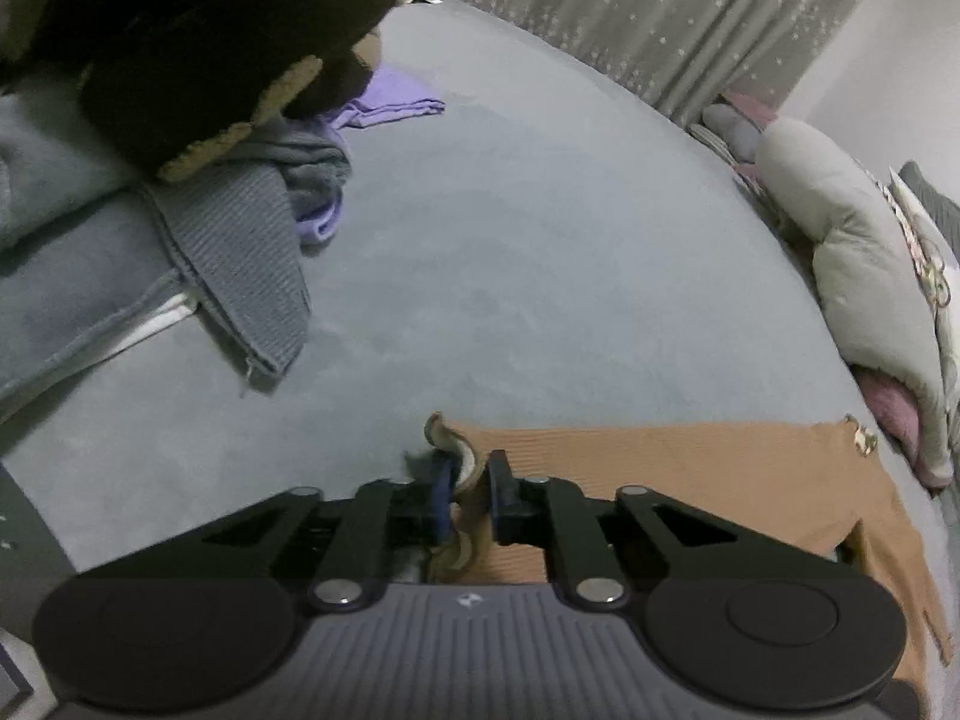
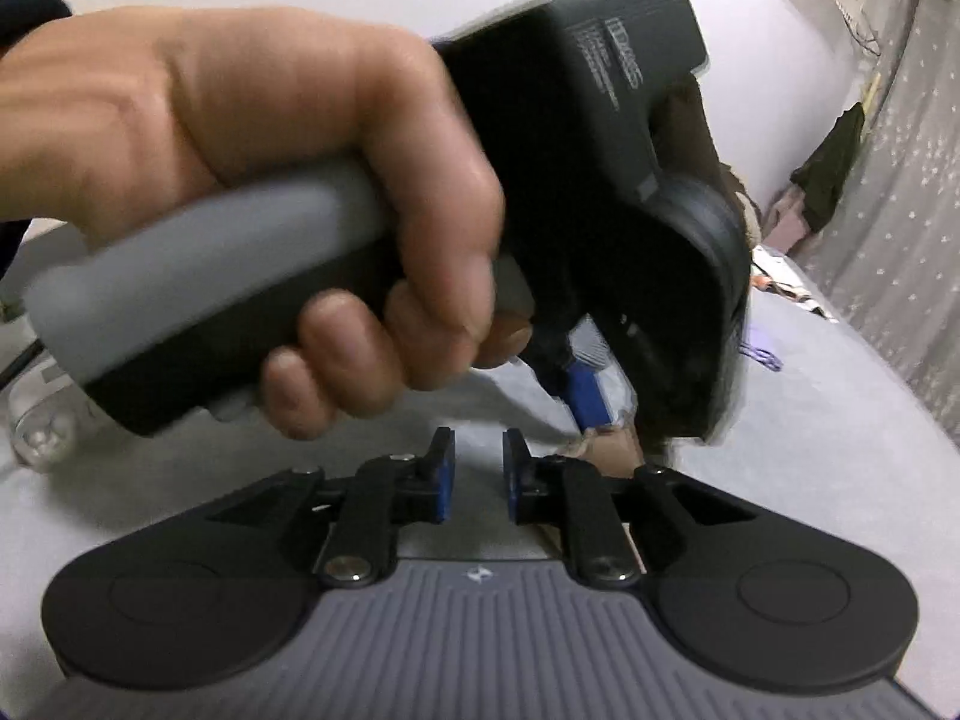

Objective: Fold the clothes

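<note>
Down on the grey bed cover (image 1: 540,252), a tan ribbed garment (image 1: 690,480) is laid flat near the bed's edge, its rolled corner pinched between the blue pads of the left gripper (image 1: 467,495), whose jaws are closed tight on the cloth. A heap of clothes is seen at the far left: a blue-grey ribbed garment (image 1: 252,276), a purple piece (image 1: 384,102) behind it, and a dark brown knit item (image 1: 198,42) on top. Grey pillows (image 1: 840,240) are stacked at the right side, before a star-patterned curtain (image 1: 660,6). From the right wrist view, the right gripper (image 2: 477,474) is held with a narrow gap between its jaws and nothing gripped. Just ahead of it, the person's hand (image 2: 288,180) is wrapped around the other tool's grey handle (image 2: 204,276).
</note>
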